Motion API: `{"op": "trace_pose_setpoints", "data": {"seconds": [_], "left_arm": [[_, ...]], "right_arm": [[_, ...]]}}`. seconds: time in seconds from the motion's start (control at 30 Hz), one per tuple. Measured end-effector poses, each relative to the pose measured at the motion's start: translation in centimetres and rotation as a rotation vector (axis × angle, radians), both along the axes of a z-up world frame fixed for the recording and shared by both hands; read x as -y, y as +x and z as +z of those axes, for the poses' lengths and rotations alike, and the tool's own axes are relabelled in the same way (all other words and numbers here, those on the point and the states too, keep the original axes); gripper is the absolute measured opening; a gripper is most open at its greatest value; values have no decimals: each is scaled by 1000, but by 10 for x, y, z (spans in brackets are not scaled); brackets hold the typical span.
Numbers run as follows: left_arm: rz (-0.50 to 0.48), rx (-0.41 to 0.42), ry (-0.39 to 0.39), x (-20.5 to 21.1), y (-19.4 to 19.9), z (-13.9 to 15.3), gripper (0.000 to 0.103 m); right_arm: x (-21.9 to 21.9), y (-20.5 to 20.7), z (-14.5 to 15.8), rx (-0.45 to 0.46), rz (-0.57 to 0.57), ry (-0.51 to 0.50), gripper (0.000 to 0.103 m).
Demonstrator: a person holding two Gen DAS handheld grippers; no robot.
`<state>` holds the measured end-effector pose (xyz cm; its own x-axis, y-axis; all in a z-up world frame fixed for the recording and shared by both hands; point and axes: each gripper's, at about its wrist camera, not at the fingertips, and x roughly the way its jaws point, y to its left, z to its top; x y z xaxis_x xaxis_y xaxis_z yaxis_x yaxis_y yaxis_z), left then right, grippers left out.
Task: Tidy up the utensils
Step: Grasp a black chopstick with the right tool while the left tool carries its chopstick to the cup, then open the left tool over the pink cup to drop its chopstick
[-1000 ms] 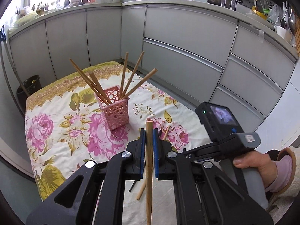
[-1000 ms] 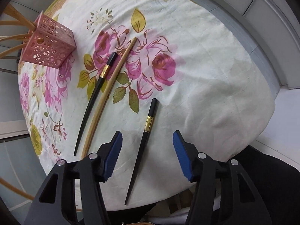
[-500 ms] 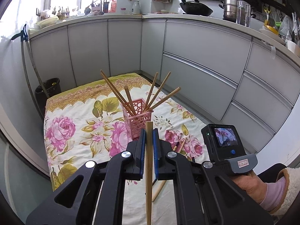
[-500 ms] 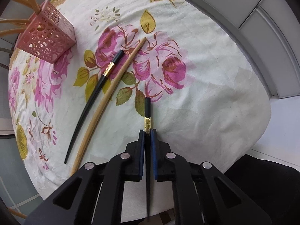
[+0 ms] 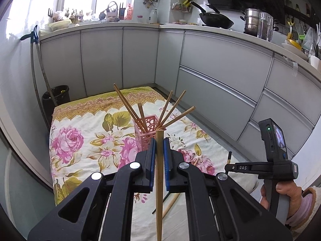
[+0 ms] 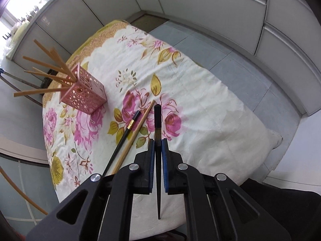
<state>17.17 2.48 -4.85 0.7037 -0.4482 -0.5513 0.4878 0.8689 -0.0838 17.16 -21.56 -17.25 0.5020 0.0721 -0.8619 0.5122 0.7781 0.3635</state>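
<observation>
floral cloth is covering the table and carrying everything, and over the last second both views are pulling up and back from it, so more of the grey cabinets is showing behind. pink holder is standing upright toward the far side of the cloth with five wooden chopsticks fanning out of it, unchanged from a second ago. the left gripper is holding its jaws almost shut, clamping a wooden chopstick upright between the blue pads, as it was before, and its top end is now lining up in the picture with the holder's near rim, though it looks short of it. the biggest change is at the right gripper: a second ago its jaws were wide apart over a black chopstick lying on the cloth, and now they are closed tight on that stick, which is lifting clear of the cloth. a second black chopstick and a loose wooden chopstick are still lying side by side, near each other, between holder and grippers. so both hands are loaded; two sticks seem to remain, and dropping both held ones into the holder looks like the next step.
</observation>
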Motion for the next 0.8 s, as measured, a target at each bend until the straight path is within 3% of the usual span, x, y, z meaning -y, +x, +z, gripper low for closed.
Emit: {"op": "trace_pose_setpoints", "data": {"seconds": [0.37, 0.63, 0.8], "left_arm": [[58, 34, -146, -4, 11, 22, 7], [128, 147, -205, 17, 38, 67, 7], [213, 251, -229, 34, 68, 95, 7]], "right_arm": [[41, -43, 35, 177, -47, 47, 7], [56, -61, 82, 319, -37, 17, 7], [64, -64, 98, 354, -19, 14, 7]]}}
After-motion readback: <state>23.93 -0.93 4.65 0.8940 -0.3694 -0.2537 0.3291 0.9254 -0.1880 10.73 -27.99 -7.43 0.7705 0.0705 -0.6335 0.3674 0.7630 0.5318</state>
